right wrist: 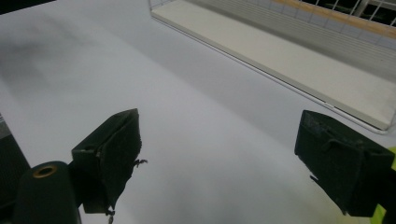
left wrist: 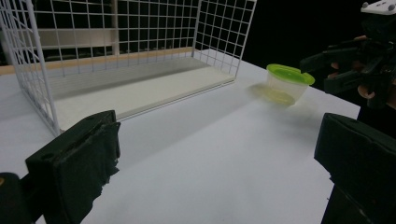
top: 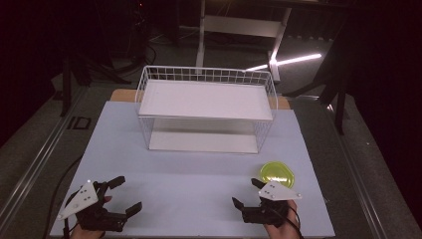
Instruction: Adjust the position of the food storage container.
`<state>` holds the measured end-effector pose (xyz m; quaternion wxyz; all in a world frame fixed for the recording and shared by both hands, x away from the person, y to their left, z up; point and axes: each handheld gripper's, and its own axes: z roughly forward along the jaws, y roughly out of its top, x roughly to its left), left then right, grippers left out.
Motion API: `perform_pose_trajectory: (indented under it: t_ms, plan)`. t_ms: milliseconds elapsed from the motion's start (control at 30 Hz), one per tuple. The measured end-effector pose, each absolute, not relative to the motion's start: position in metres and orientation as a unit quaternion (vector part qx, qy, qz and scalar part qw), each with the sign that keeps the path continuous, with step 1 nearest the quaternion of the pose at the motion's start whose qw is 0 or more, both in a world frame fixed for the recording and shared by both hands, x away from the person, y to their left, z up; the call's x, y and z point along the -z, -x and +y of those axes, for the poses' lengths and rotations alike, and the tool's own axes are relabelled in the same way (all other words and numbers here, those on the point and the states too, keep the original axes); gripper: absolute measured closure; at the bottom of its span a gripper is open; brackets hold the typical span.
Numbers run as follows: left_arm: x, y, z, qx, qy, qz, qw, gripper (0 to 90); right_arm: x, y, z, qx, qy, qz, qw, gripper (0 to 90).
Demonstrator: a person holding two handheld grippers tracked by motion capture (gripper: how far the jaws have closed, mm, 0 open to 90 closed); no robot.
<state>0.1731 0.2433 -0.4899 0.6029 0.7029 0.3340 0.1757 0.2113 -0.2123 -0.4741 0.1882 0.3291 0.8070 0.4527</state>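
The green-lidded container (top: 276, 174) sits on the bench (top: 199, 169) just ahead of your right hand-held gripper (top: 249, 193). Going left to right: your left hand-held gripper (top: 128, 194) rests low, jaws apart and empty; the wire rack (top: 206, 107) stands centre-back, both shelves bare; your right gripper's jaws are also apart, likely ready to reach.

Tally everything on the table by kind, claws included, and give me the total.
Wire shelf racks: 1, the white two-tier rack at the back of the table.
Lidded tubs: 1, a clear tub with a green lid at the front right.
Hand-held claws: 2, the left claw and the right claw, both open and empty.
Total: 4
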Motion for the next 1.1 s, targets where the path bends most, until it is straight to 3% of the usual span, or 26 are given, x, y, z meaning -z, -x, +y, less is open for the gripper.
perform_pose_trajectory:
  t_ms: [467, 667, 1100]
  plan:
    - [0.49, -0.172, 0.242, -0.175, -0.703, 0.334, 0.604, 1.1, 0.455, -0.195, -0.197, -0.482, -0.264, 0.815, 0.184, 12.0]
    - [0.491, -0.172, 0.241, -0.174, -0.704, 0.332, 0.603, 1.1, 0.434, -0.191, -0.194, -0.52, -0.259, 0.798, 0.162, 13.4]
    - [0.491, -0.172, 0.242, -0.178, -0.701, 0.337, 0.602, 1.1, 0.405, -0.213, -0.206, -0.526, -0.258, 0.779, 0.223, 15.7]
